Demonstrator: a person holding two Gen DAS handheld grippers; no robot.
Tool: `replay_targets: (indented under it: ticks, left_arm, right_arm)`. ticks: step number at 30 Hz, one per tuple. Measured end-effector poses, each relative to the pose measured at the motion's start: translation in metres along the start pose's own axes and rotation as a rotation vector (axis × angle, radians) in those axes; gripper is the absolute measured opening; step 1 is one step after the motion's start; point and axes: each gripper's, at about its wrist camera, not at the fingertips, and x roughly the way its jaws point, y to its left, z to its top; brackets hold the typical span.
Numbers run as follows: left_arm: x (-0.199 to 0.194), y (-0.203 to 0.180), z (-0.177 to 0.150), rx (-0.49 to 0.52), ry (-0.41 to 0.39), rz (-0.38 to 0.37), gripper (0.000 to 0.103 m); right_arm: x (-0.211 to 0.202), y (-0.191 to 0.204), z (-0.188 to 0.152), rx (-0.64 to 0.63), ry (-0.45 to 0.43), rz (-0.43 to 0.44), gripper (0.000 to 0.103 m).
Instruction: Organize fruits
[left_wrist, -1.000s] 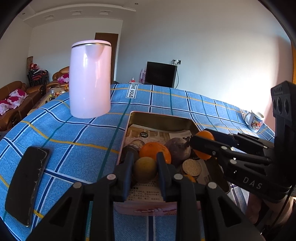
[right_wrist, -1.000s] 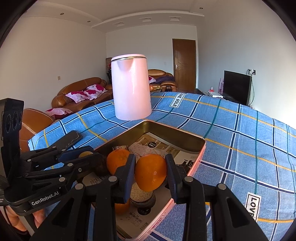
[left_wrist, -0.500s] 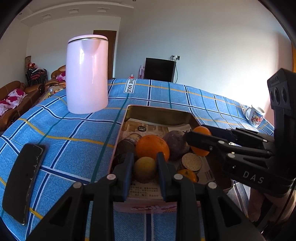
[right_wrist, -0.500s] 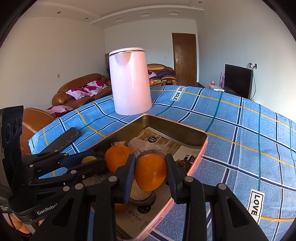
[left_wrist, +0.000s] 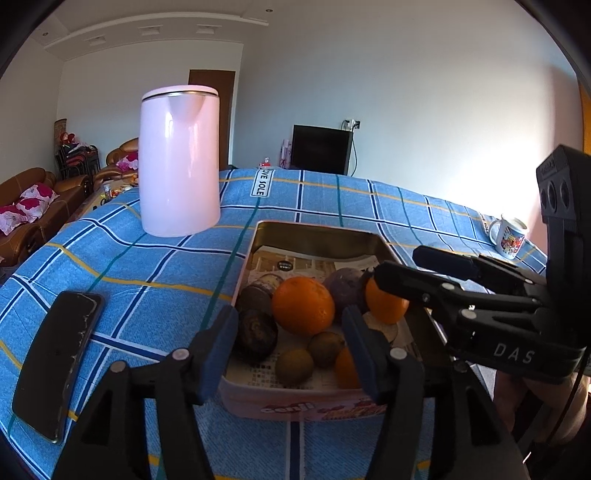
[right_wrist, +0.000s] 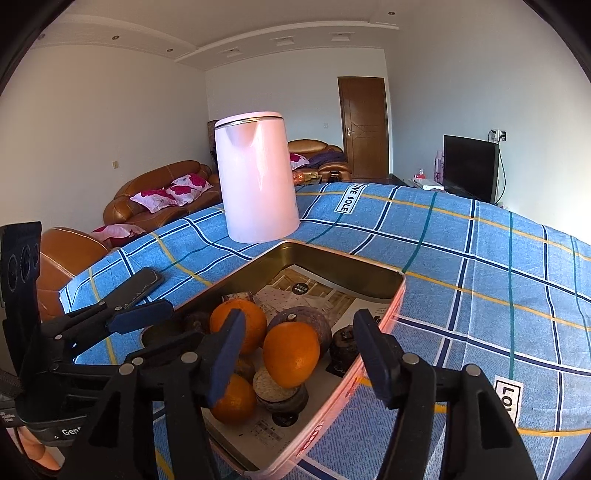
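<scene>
Both tongs have just been opening and now hold nothing. The left tongs (left_wrist: 288, 345) stand about half spread over the near end of the tin (left_wrist: 317, 230), with a small greenish-brown fruit (left_wrist: 294, 365) lying loose between the blue pads and touched by neither. The right tongs (right_wrist: 299, 345) are spread to much the same width; the smaller orange (right_wrist: 291, 353) sits between their pads, free of them, perched on a round ridged piece (right_wrist: 275, 387) beneath it.

All the fruit is gathered at that near end: a larger orange (left_wrist: 303, 305), a dull purple-skinned one (left_wrist: 345, 286), a dark wrinkled one (left_wrist: 255, 334) and a third orange low at the front (right_wrist: 233, 404).

The perch looks like the weak point — a smooth, near-spherical orange resting on top of another item could roll at a light knock from a pad as the tongs pull away. The tin is thin metal with a gold inner wall, pink printed sides and a glossy printed paper lining, so fruit may slide on it, and a pad catching the rim could shift the whole tin on the cloth. The bench (right_wrist: 480, 273) wears a woven blue check cloth that sags toward its edges. A tall, smooth pink kettle (left_wrist: 180, 162) stands just beyond the tin, and a dark phone (left_wrist: 57, 358) lies near the left edge; a wide sweep could catch either.
</scene>
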Motion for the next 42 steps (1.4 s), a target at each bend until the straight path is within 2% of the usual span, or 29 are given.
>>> replay_targets:
  ticks: [3, 10, 14, 17, 18, 29, 42]
  left_arm:
    - [-0.004, -0.002, 0.001, 0.001, -0.011, 0.0, 0.064]
    - [-0.015, -0.007, 0.005, 0.002, -0.043, 0.008, 0.072]
    - [-0.024, -0.013, 0.007, 0.009, -0.07, 0.01, 0.081]
    - [-0.029, -0.018, 0.008, 0.011, -0.092, 0.016, 0.095]
    - [-0.03, -0.02, 0.008, 0.01, -0.101, 0.019, 0.097]
    - [-0.039, -0.034, 0.012, 0.022, -0.128, 0.003, 0.1]
    - [-0.048, -0.045, 0.013, 0.042, -0.139, -0.005, 0.101]
  right_arm:
    - [-0.008, -0.001, -0.001, 0.008, -0.034, -0.012, 0.07]
    - [-0.029, -0.009, -0.007, 0.04, -0.069, -0.029, 0.071]
    - [-0.054, -0.016, -0.006, 0.059, -0.109, -0.048, 0.075]
    - [-0.076, -0.02, -0.006, 0.062, -0.149, -0.08, 0.079]
    - [-0.083, -0.021, -0.007, 0.063, -0.16, -0.089, 0.08]
    - [-0.128, -0.026, -0.017, 0.078, -0.222, -0.134, 0.083]
    - [-0.141, -0.025, -0.019, 0.07, -0.241, -0.159, 0.084]
